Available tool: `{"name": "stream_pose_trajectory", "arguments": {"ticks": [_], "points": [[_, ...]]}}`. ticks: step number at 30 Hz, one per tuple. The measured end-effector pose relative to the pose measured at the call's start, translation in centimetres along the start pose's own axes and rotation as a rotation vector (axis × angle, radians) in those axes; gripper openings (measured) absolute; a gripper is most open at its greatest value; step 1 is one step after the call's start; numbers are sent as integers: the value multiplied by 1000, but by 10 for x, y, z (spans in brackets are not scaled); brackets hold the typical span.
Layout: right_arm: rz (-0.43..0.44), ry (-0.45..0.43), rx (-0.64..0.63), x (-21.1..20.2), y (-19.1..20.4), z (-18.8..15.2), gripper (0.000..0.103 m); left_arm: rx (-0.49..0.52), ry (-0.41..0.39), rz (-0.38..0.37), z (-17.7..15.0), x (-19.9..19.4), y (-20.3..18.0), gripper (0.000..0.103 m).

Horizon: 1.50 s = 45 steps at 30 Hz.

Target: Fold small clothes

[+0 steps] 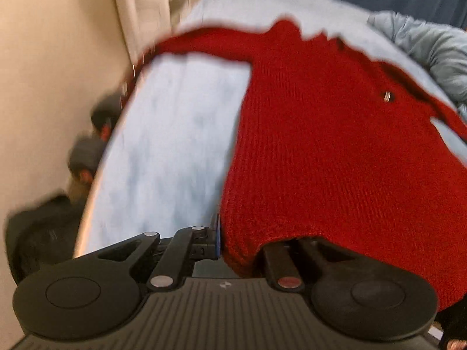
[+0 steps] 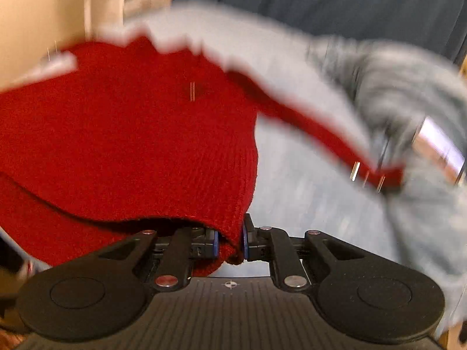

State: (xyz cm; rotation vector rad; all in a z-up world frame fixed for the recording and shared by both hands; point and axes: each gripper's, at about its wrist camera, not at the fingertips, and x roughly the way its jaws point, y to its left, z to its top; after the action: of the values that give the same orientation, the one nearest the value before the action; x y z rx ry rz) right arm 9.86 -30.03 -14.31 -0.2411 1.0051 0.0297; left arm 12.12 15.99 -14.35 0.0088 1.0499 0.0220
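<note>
A red knitted sweater (image 1: 335,145) lies spread over a light blue bed (image 1: 175,134), sleeves stretched out to both sides. My left gripper (image 1: 230,242) is shut on the sweater's bottom hem at its left corner; its right finger is hidden under the knit. In the right wrist view my right gripper (image 2: 229,243) is shut on the hem's right corner of the sweater (image 2: 122,145), lifted a little above the bed (image 2: 306,192). A small metal button (image 1: 387,96) shows on the chest. Both views are blurred by motion.
A grey-blue padded jacket (image 2: 408,93) lies bunched at the bed's right side, under the right sleeve's cuff (image 2: 388,178). A beige wall (image 1: 52,58) runs along the bed's left edge, with dark items (image 1: 43,233) on the floor there. A dark blue curtain (image 2: 321,3) hangs behind.
</note>
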Motion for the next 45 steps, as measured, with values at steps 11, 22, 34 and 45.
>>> {"name": "stream_pose_trajectory", "arguments": {"ticks": [11, 22, 34, 45], "points": [[16, 43, 15, -4, -6, -3, 14, 74, -57, -9, -28, -17, -12, 11], [6, 57, 113, -10, -10, 4, 59, -150, -15, 45, -25, -15, 35, 103], [117, -136, 377, 29, -11, 87, 66, 7, -145, -219, 93, -8, -39, 103], [190, 63, 218, 59, 45, 61, 66, -187, 56, -40, -3, -22, 63, 103]]}}
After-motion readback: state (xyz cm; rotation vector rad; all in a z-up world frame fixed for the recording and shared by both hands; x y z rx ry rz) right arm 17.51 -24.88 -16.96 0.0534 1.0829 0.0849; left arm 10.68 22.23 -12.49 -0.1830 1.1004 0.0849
